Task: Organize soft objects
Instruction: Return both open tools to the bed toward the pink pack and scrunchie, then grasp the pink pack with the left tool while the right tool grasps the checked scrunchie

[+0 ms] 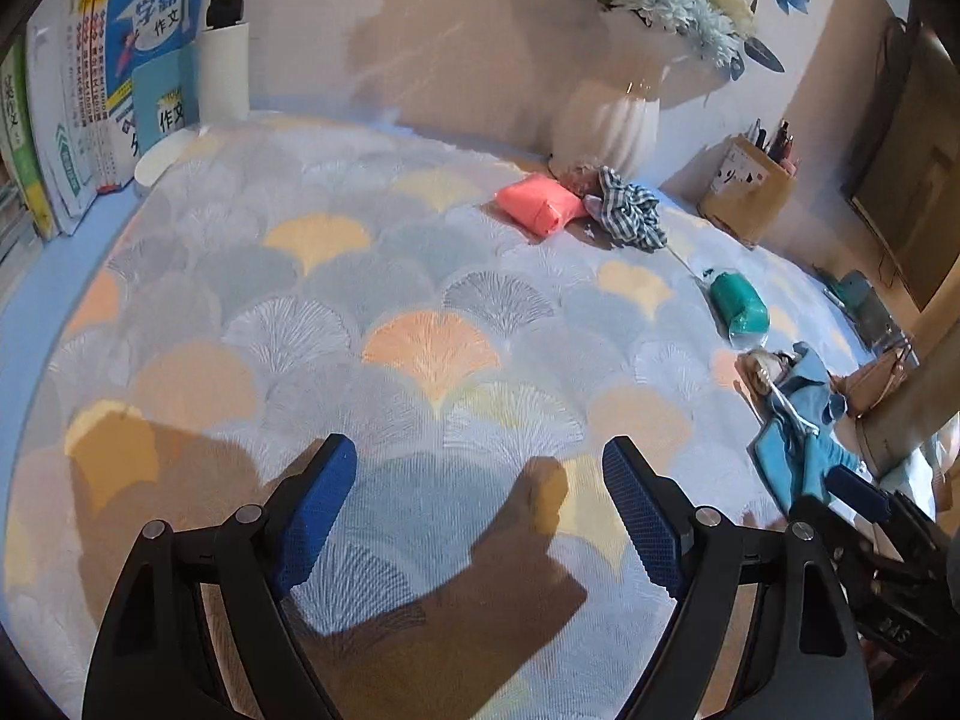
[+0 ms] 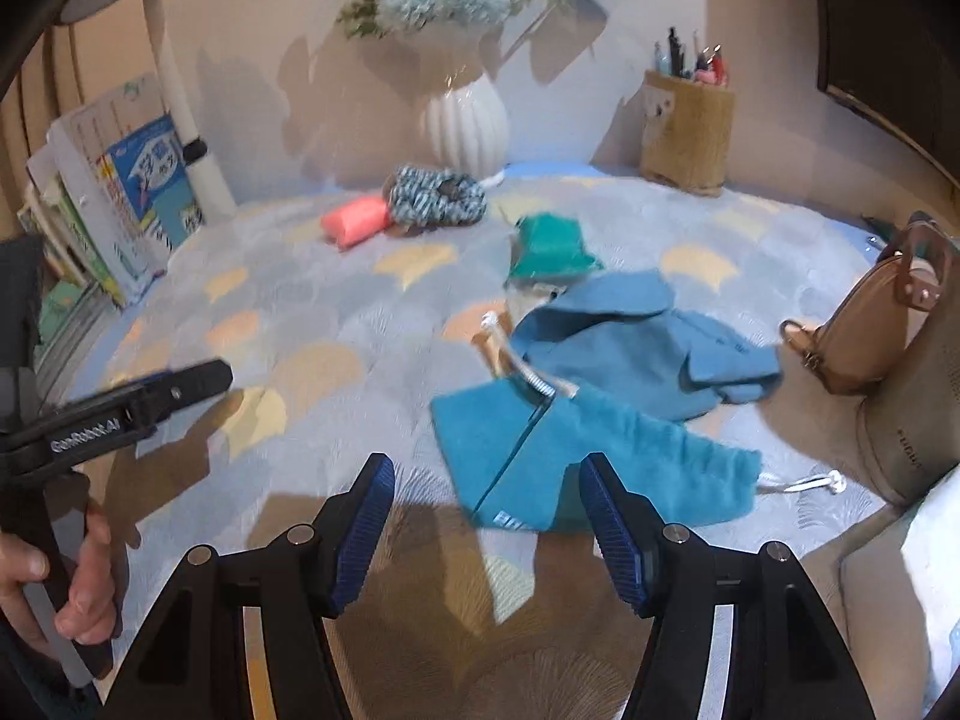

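Tools [image 1: 480, 498] [image 2: 486, 516] agape, low over tablecloth [image 1: 360, 300].

Plain pale wall [image 1: 420, 30] behind, crossed by sunlight and shadows; fan-patterned cloth covers the table [image 1: 336, 276].

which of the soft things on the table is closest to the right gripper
The teal drawstring pouch, lying flat just ahead of the open right gripper. The blue doll coat, green packet and pink packet lie farther back.

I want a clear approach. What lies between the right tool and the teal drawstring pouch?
Only bare patterned tablecloth, in shadow: the right wrist view shows the right tool open just short of the teal drawstring pouch, with nothing between them.
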`<move>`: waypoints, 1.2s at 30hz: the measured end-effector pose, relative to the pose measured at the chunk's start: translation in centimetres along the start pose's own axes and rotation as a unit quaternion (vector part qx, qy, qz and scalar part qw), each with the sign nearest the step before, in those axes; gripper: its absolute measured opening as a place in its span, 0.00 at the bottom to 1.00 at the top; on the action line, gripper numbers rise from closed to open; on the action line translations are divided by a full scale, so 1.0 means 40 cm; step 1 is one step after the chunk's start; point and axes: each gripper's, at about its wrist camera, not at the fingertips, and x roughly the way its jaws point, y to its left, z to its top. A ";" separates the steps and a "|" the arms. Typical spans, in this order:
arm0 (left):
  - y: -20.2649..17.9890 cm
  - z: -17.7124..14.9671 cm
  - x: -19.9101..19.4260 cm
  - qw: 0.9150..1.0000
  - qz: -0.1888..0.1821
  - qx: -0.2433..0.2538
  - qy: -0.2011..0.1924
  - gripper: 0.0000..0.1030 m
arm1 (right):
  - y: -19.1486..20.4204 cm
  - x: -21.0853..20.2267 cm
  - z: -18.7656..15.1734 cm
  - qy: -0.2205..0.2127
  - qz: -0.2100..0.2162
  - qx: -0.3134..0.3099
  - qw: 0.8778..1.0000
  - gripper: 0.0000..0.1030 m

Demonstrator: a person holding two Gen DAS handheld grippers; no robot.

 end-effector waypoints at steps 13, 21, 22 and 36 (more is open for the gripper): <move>-0.023 -0.009 0.007 0.999 0.018 0.034 0.008 0.84 | 0.014 0.026 -0.006 0.020 -0.027 -0.015 0.999 0.84; -0.009 0.018 -0.065 0.998 -0.016 0.033 0.048 0.80 | -0.030 0.005 0.017 0.072 0.023 0.048 0.996 0.86; -0.014 0.043 -0.102 0.998 -0.025 0.038 0.041 0.80 | -0.029 -0.014 0.034 0.073 0.035 0.050 0.995 0.86; -0.105 0.284 0.076 0.987 0.006 0.160 -0.006 0.81 | 0.002 0.118 0.406 0.047 0.033 0.047 0.997 0.87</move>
